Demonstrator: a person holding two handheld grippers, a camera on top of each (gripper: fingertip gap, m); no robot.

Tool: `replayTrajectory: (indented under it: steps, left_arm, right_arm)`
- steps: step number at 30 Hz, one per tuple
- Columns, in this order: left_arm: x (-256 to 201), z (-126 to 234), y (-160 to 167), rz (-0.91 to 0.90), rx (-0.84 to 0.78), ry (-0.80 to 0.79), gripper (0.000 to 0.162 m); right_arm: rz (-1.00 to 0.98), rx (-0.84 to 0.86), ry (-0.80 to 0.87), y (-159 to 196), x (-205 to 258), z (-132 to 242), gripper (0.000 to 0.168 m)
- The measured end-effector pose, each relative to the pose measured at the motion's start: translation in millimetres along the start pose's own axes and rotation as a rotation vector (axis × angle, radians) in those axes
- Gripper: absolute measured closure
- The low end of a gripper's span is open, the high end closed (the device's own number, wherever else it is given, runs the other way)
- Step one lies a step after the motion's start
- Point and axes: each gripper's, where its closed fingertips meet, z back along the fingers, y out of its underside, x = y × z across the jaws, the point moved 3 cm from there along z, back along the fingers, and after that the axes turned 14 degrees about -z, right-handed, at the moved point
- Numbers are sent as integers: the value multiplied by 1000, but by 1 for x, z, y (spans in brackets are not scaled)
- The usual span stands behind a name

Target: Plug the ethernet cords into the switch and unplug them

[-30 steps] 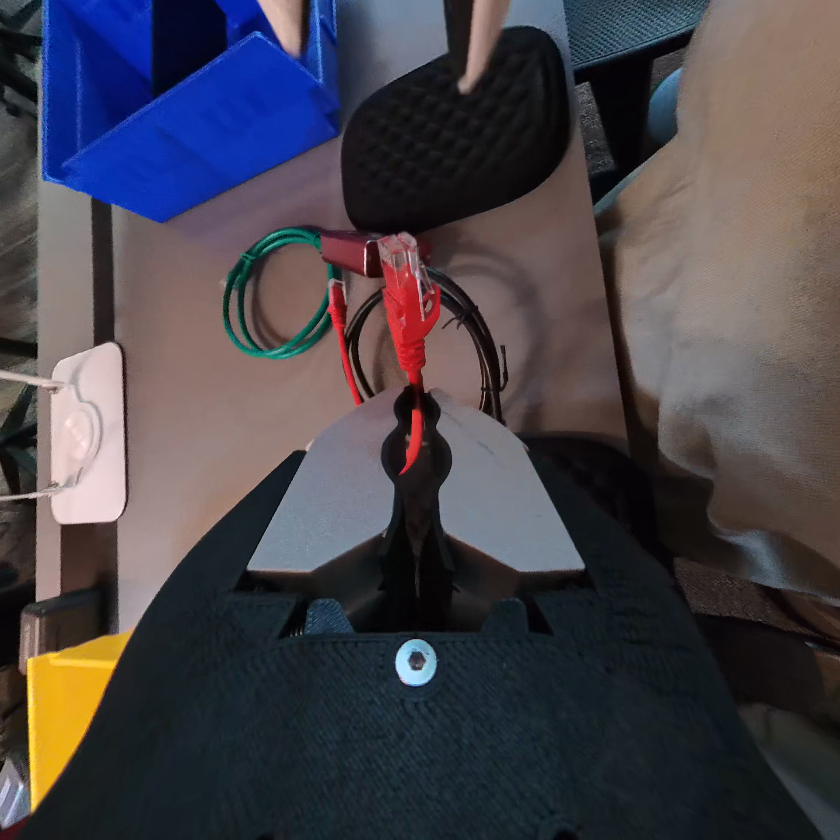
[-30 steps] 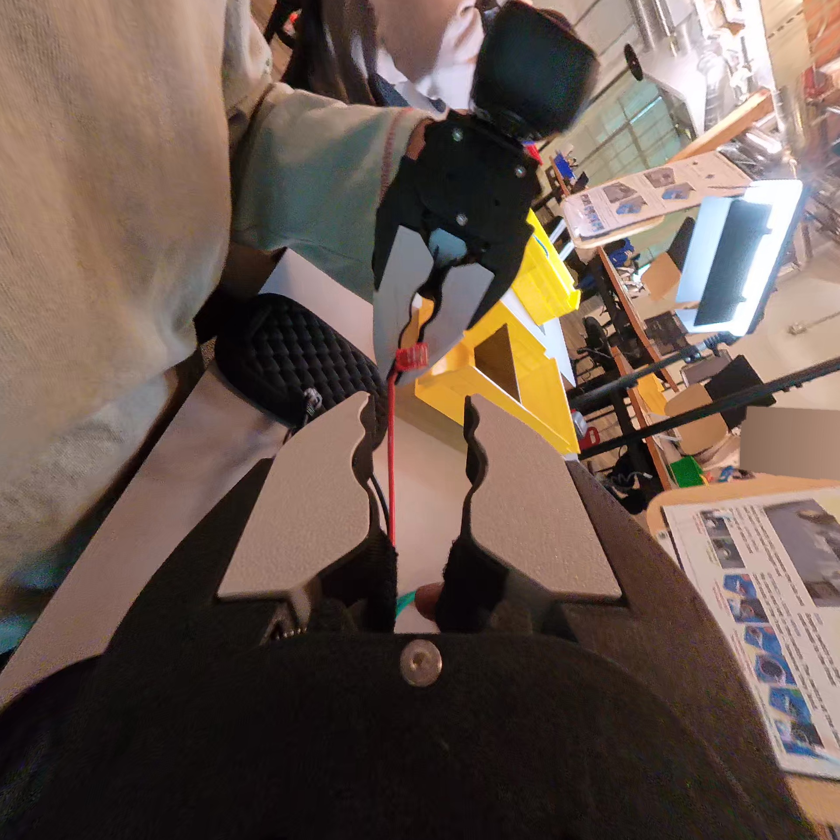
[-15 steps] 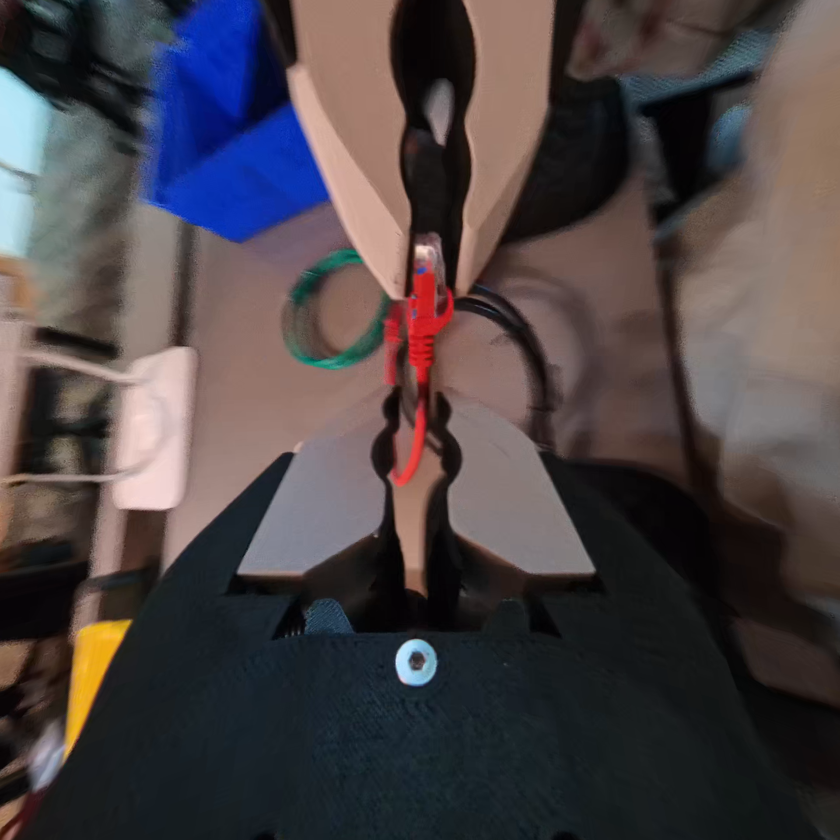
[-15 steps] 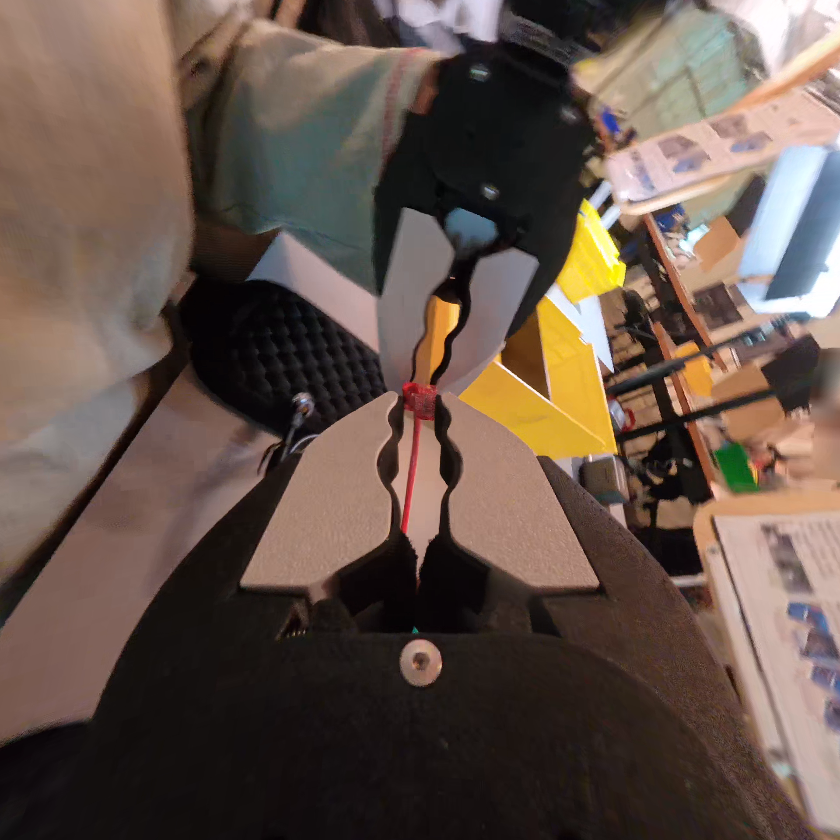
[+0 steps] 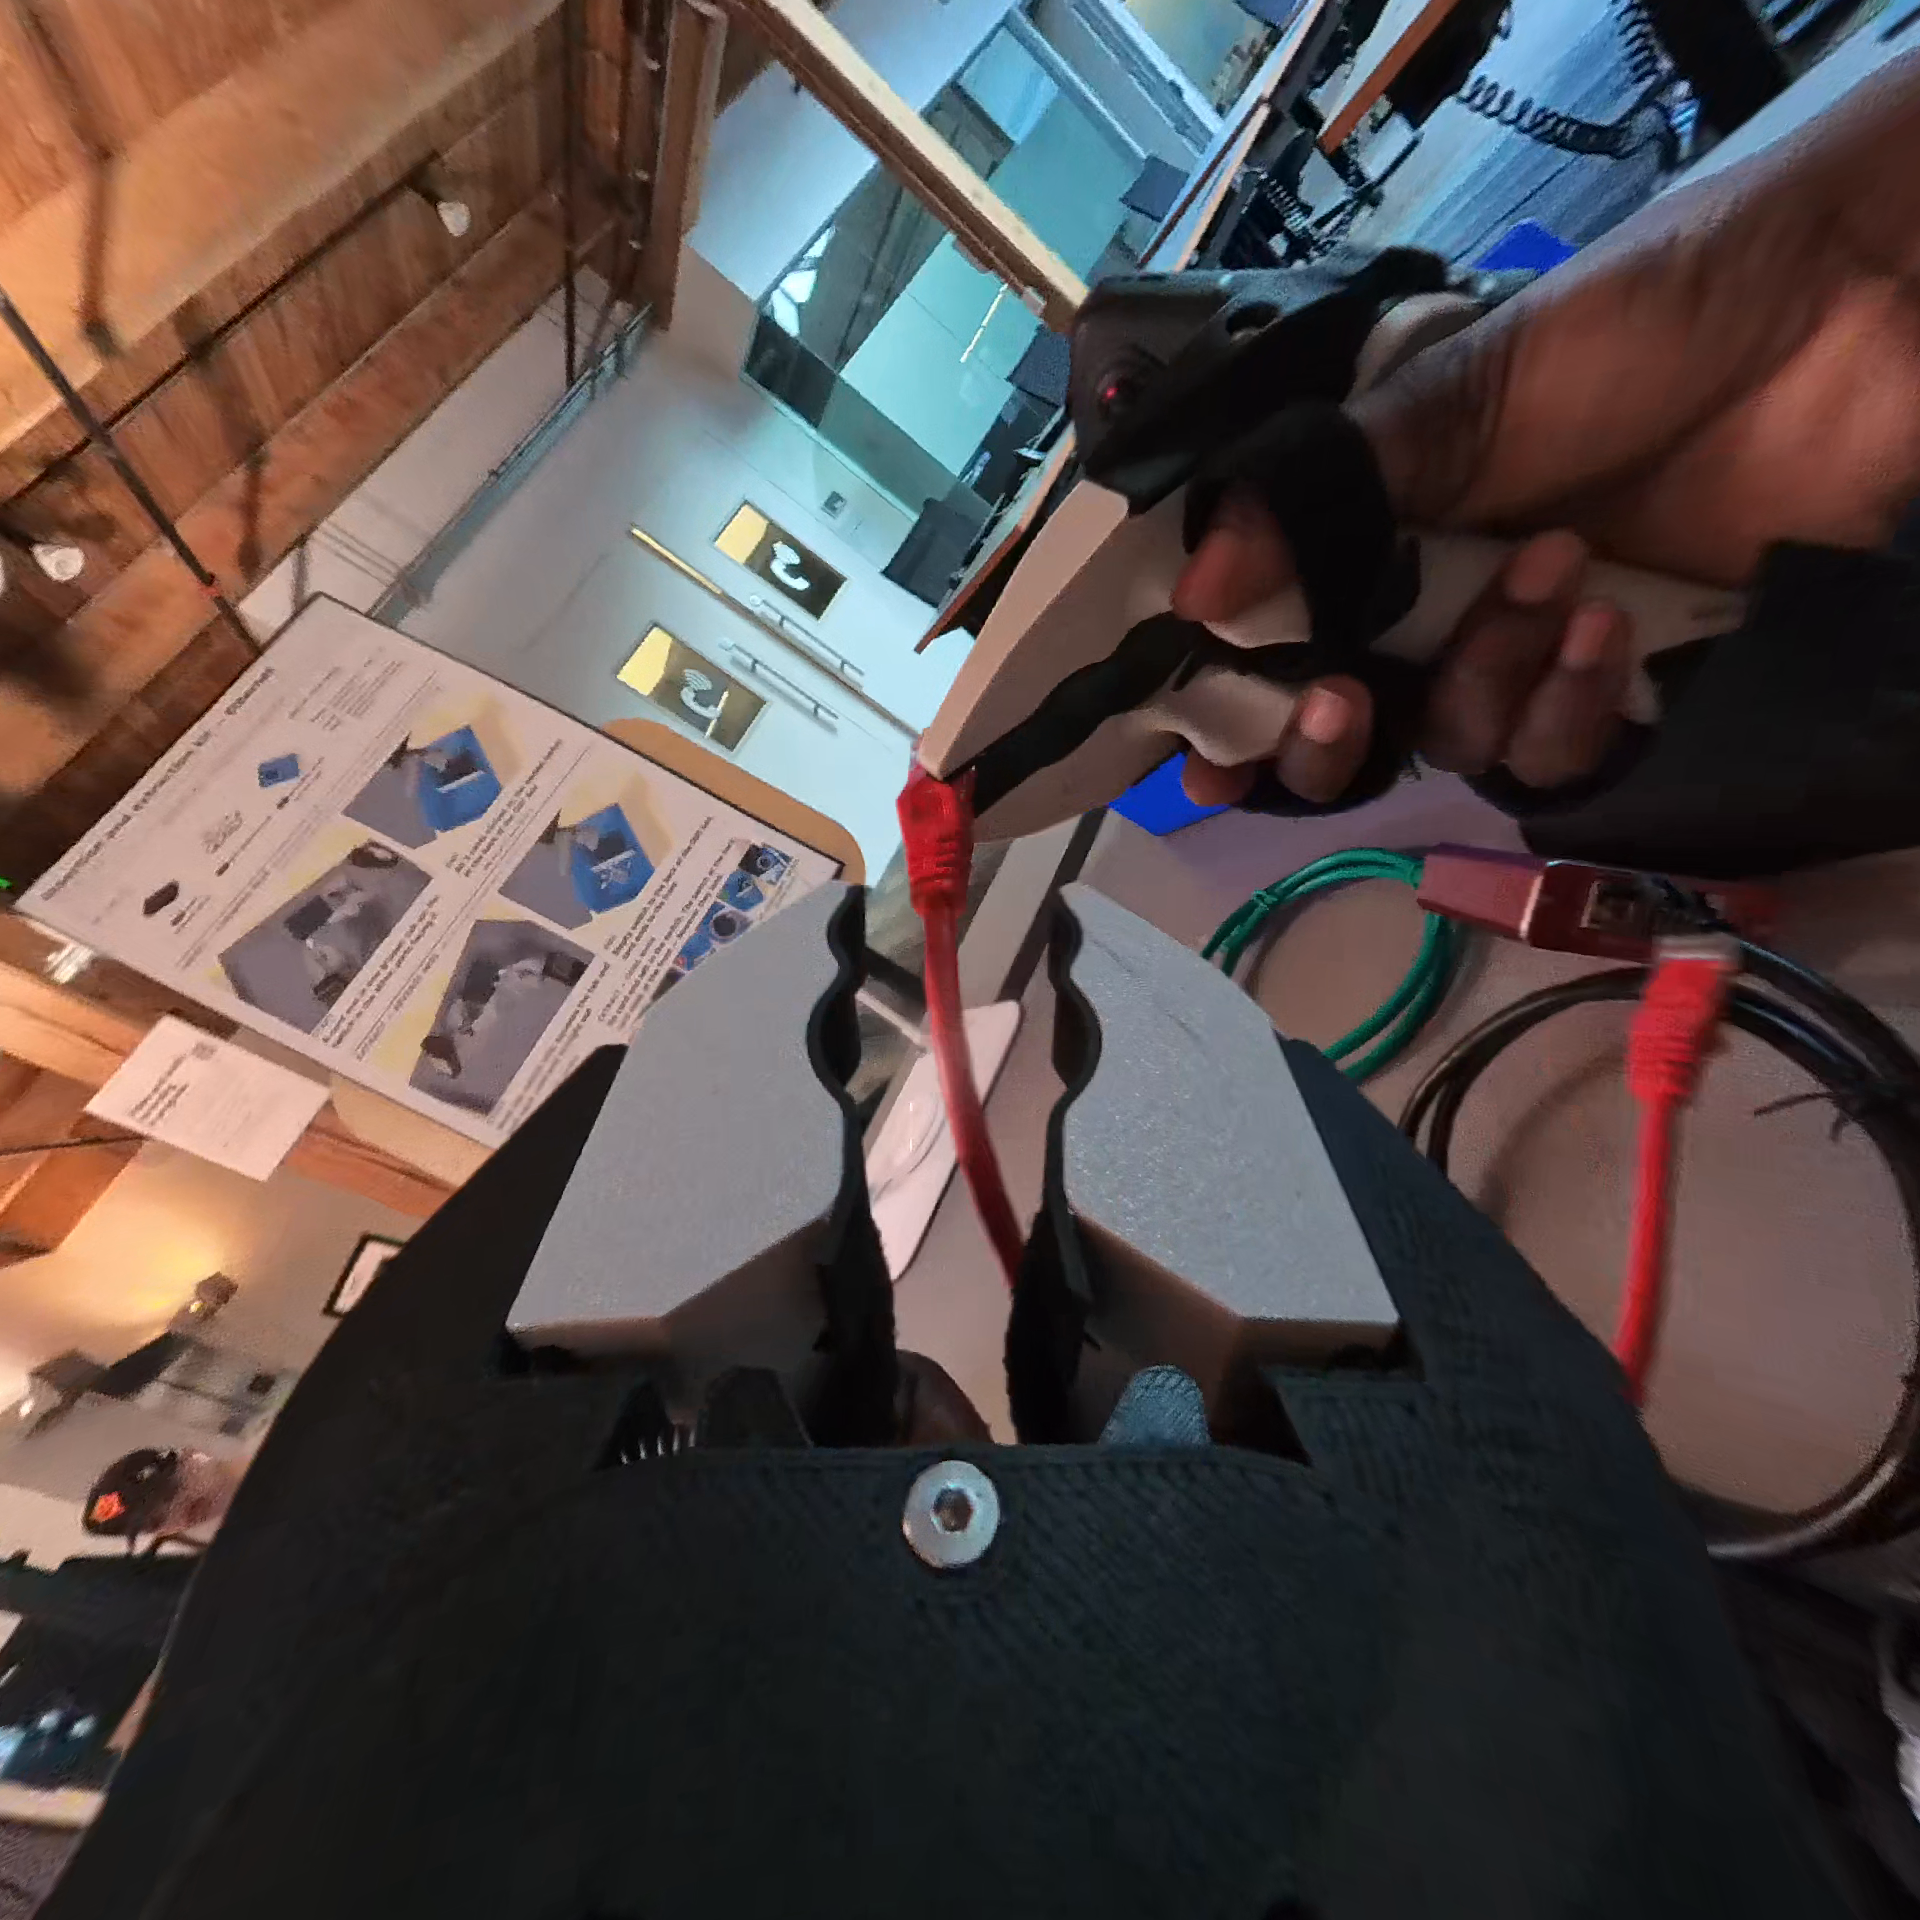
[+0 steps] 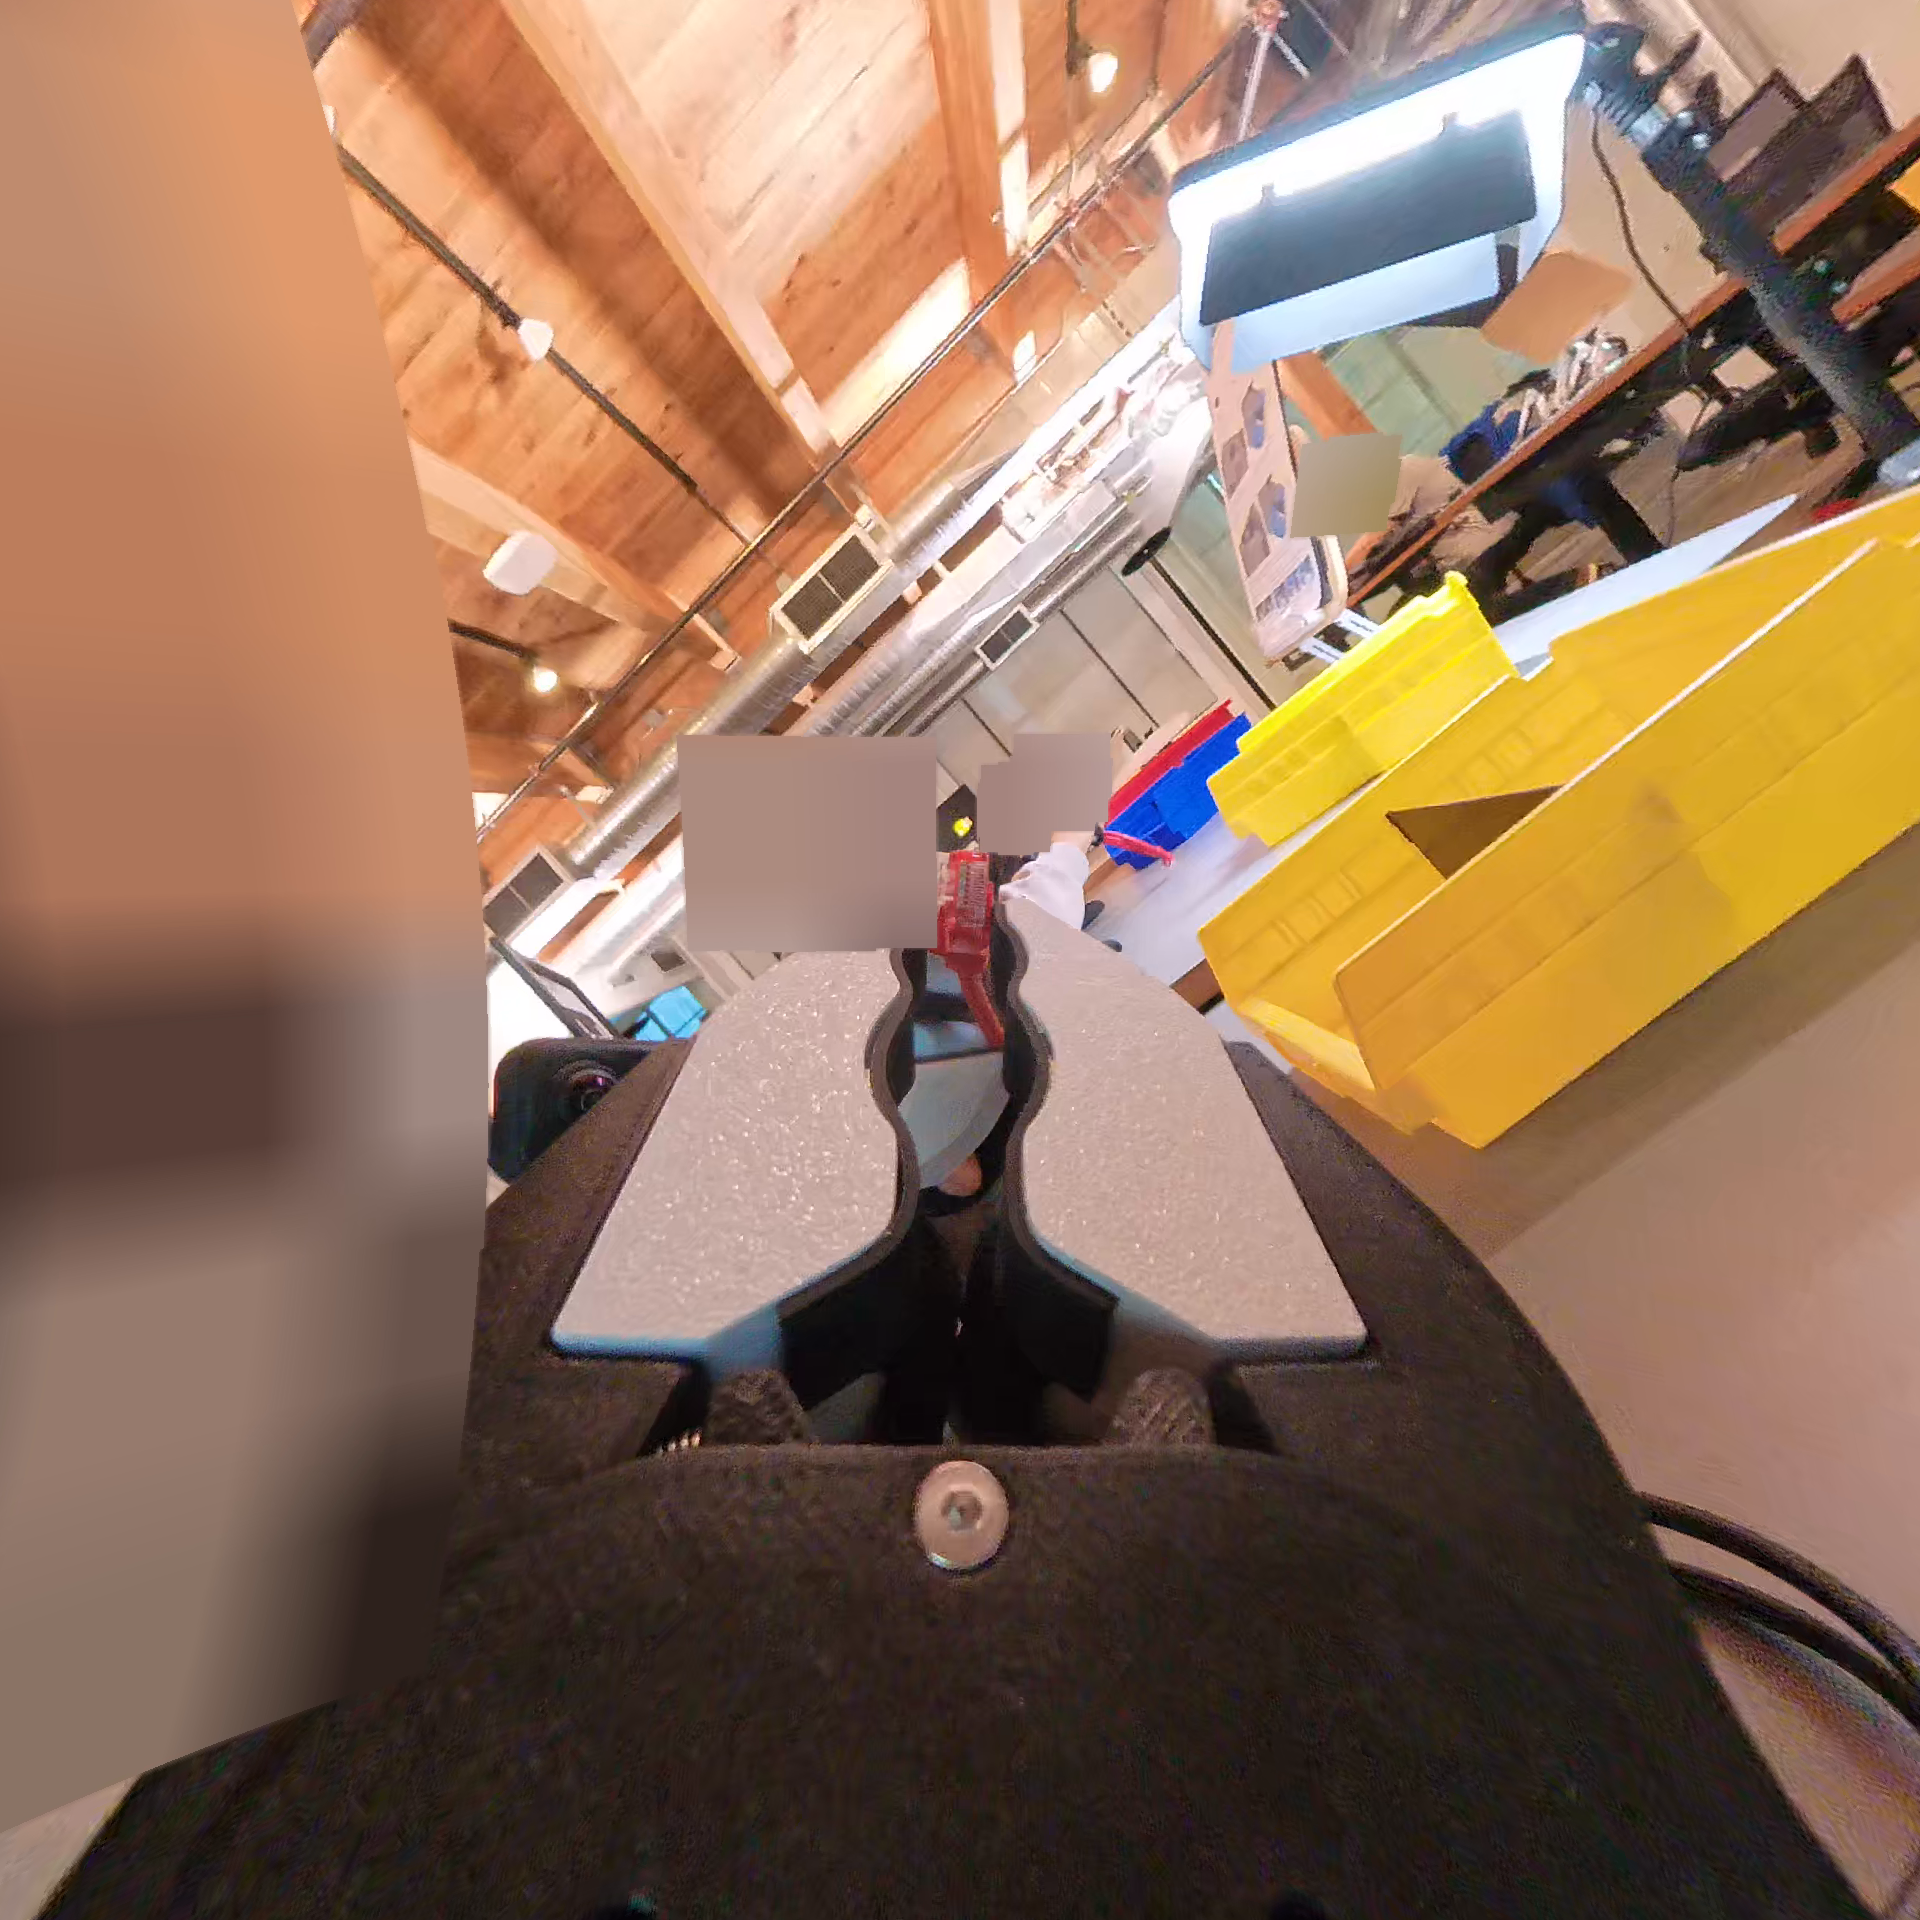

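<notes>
Red cord (image 5: pixel 951 1049) hung limp and light, its plug (image 6: pixel 964 902) pinched in the right gripper (image 6: pixel 961 971); left gripper (image 5: pixel 951 935) gaped around it. Rigid plug suited gripping; switch (image 5: pixel 1527 902) lay nearby.

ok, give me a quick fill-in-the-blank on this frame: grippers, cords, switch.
1. The right gripper is shut on the plug of the ____ cord.
2. The left gripper has its jaws ____, the cord passing between them.
3. A coiled ____ cord lies on the table beside the dark red switch.
4. In the right wrist view, the bins on the table are ____.

Missing words: red; open; green; yellow
</notes>
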Motion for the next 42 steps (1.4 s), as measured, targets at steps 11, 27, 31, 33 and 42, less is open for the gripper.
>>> replayTrajectory:
  steps: [11,27,31,33,42]
  left_arm:
    - [-10,2,-4,146,-131,114,145]
    - [-23,9,-9,124,-219,249,151]
    - [-20,14,-2,118,-154,261,152]
    - [-18,19,8,112,-101,263,151]
    - [9,44,20,163,-82,200,151]
  right_arm:
    - [-97,88,-15,17,-7,7,157]
    - [-119,228,-48,34,-5,15,156]
    - [254,345,-19,31,9,30,125]
    - [521,424,54,24,12,51,111]
    - [1230,1109,532,44,-84,149,55]
